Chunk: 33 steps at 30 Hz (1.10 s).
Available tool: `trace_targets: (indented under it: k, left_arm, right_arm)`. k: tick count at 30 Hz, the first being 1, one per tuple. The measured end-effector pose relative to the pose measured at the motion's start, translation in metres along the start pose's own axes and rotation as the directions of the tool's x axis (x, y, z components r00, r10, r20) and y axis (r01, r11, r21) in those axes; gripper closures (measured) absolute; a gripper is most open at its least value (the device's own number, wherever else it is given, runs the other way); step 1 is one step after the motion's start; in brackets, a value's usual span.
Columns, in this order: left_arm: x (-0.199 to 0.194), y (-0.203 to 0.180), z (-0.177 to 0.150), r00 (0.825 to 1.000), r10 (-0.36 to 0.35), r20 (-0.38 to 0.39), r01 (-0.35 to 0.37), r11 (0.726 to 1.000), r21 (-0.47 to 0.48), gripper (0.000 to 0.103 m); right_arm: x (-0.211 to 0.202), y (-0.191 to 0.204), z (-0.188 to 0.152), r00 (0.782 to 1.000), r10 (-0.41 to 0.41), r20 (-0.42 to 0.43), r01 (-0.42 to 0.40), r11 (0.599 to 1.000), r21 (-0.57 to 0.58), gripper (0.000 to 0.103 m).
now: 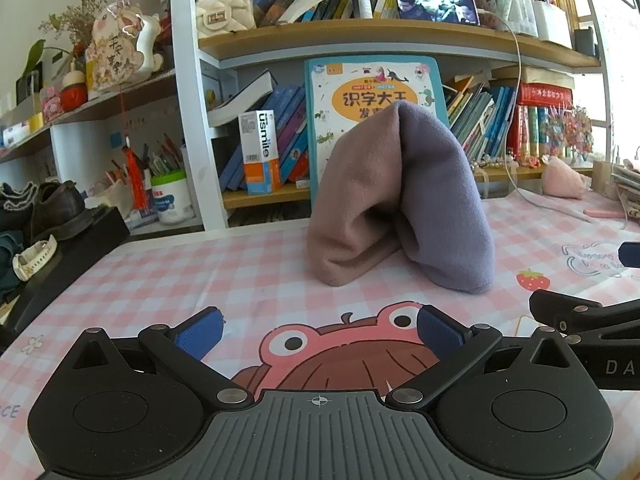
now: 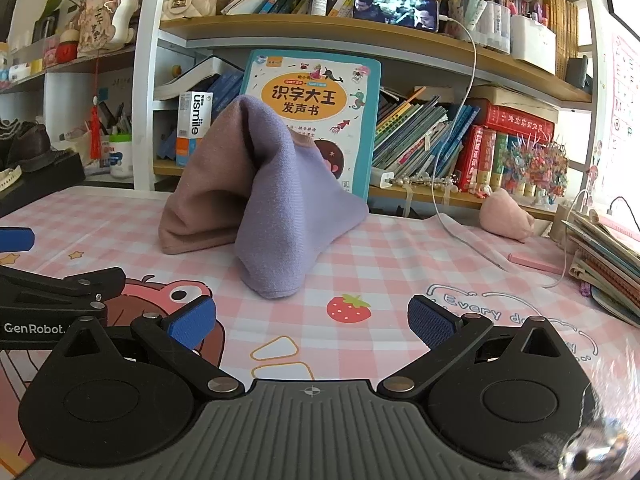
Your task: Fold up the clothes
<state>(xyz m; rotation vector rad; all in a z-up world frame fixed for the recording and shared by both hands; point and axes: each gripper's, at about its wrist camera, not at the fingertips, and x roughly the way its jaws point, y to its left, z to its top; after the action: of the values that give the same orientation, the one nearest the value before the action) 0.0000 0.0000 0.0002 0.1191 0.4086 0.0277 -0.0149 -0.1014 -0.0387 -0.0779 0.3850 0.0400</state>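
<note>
On table (image 1: 168, 280) w/ pink check cover: garment (image 1: 400, 208), pink one side, purple other, heaped in tent shape, mid-table, in front of teal kids' book (image 1: 372, 88) leaning on shelf. Left claw (image 1: 320, 334) wide open, holds nothing, near garment, not touching. Right claw (image 2: 312, 320) same: wide open, empty, just short of purple edge.

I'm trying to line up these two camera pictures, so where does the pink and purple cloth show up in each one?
Left wrist: the pink and purple cloth stands heaped just right of centre, beyond the open jaws.
Right wrist: the cloth sits left of centre, purple side nearer.
Shared landmark: the teal children's book propped upright directly behind it.
</note>
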Motion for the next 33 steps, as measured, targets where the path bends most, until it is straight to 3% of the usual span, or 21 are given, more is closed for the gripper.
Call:
trace_targets:
  k: [33]
  left_arm:
    - [0.0031, -0.0017, -0.003, 1.0, 0.014, -0.01, -0.014, 1.0, -0.011, 0.0]
  right_arm:
    - [0.0009, -0.0008, -0.0007, 1.0, -0.008, -0.003, 0.008, 1.0, 0.012, 0.0]
